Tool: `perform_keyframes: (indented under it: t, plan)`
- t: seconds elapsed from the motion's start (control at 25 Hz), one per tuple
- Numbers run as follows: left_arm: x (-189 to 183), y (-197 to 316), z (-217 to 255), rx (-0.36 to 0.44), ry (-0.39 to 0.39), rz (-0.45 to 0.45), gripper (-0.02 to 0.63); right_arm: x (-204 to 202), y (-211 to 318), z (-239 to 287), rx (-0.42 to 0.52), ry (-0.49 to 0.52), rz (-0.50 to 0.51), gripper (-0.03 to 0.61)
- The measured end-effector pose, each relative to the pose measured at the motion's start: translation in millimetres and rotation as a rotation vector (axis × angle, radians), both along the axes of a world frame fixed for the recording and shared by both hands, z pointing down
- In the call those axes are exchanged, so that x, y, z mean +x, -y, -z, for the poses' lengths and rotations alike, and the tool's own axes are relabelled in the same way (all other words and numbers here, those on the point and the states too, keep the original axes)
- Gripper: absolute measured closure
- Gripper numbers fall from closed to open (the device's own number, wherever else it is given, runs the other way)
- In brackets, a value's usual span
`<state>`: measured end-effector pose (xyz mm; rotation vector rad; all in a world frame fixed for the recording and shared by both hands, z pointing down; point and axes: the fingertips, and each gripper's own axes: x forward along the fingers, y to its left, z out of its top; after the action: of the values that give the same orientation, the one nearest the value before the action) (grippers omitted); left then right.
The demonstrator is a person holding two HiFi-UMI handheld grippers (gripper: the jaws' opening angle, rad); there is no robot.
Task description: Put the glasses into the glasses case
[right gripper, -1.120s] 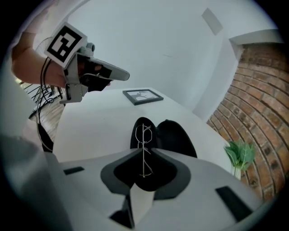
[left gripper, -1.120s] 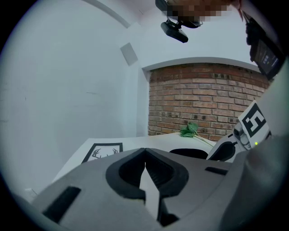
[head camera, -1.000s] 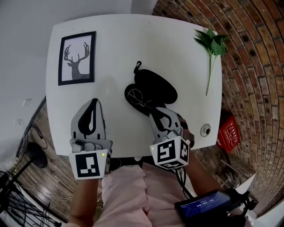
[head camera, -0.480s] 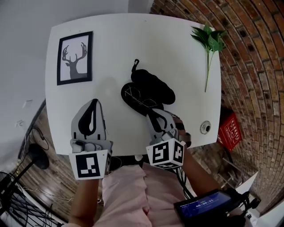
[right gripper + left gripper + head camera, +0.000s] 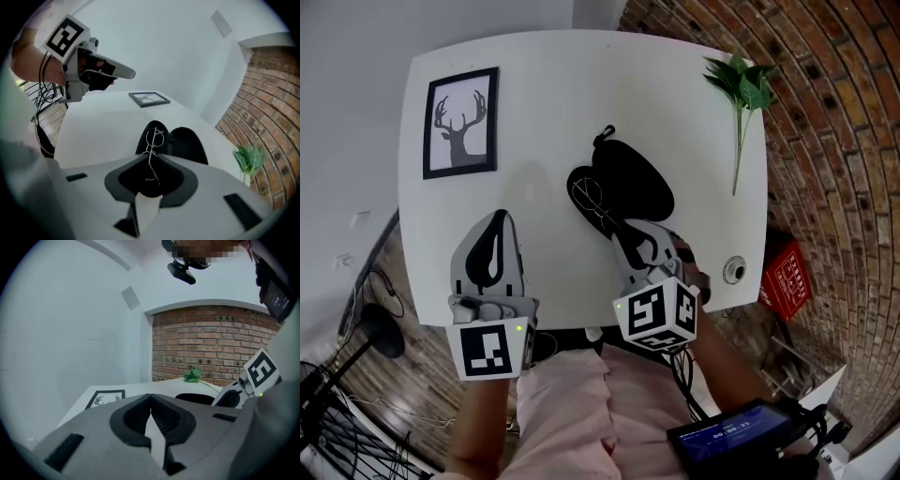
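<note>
Task approx. half done, by my read. Case (image 5: 630, 178) lies open on the surface (image 5: 553, 84), both black halves facing up, zip-pull loop at its far end. Glasses (image 5: 587, 199) are off the surface and over the case's left half, but not let go yet. Right gripper (image 5: 619, 228) has its fingers clamped on the thin wire frame, w/ the lenses out past the tips toward the case. In the right gripper view the glasses (image 5: 153, 139) hang over that same half of the case (image 5: 188, 146). Can't tell whether the front lens touches the lining or sits just above it. Left to do, prob.: lower them flat into that half, release, then close the lid, which is wide open.

Left gripper (image 5: 497, 223) sits well left of the case, nearer the person's edge of the surface. Its fingers are together w/ nothing between them; the left gripper view shows the tips meeting.

Glasses: v. thin pale metal wire, round lenses, maybe folded but not sure. Prob. light & easy to bend, so a gentle pinch should do. Lenses barely show vs. the black lining.
</note>
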<state>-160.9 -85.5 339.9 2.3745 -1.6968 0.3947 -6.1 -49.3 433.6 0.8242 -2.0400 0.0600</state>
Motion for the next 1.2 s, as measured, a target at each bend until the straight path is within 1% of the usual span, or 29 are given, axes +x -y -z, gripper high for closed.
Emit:
perform_keyframes:
  t: [0.2,0.32,0.44,0.64,0.92,1.0,1.2]
  plan:
    - [-1.9,3.1,2.7,0.014,0.003,0.015,0.611,4.3,1.0,2.7,0.008,0.005,-0.024,0.524]
    - [4.3,1.1,1.6,-0.004,-0.009,-0.001,0.611,4.1,-0.4,-2.4,-0.009,0.008,-0.026,0.528]
    - [2.8,2.8,2.0,0.01,0.0,0.005,0.611,0.9,2.2,-7.4,-0.038,0.022,-0.025,0.531]
    - [3.7,-0.2,-3.4,-0.021,0.0,0.0,0.611,-8.1,8.7,-16.6,-0.092,0.023,0.003,0.532]
    - [-2.7,1.5,-4.5,-0.018,-0.001,0.014,0.611,-12.1,5.1,-19.5,-0.152,0.034,0.013,0.569]
    - [-4.2,1.9,-5.4,-0.017,-0.001,0.016,0.611,-14.0,5.1,-18.2,-0.169,0.048,0.01,0.571]
    - [-4.5,1.4,-6.2,-0.022,-0.008,0.013,0.611,-15.7,8.5,-6.9,-0.146,0.068,0.001,0.567]
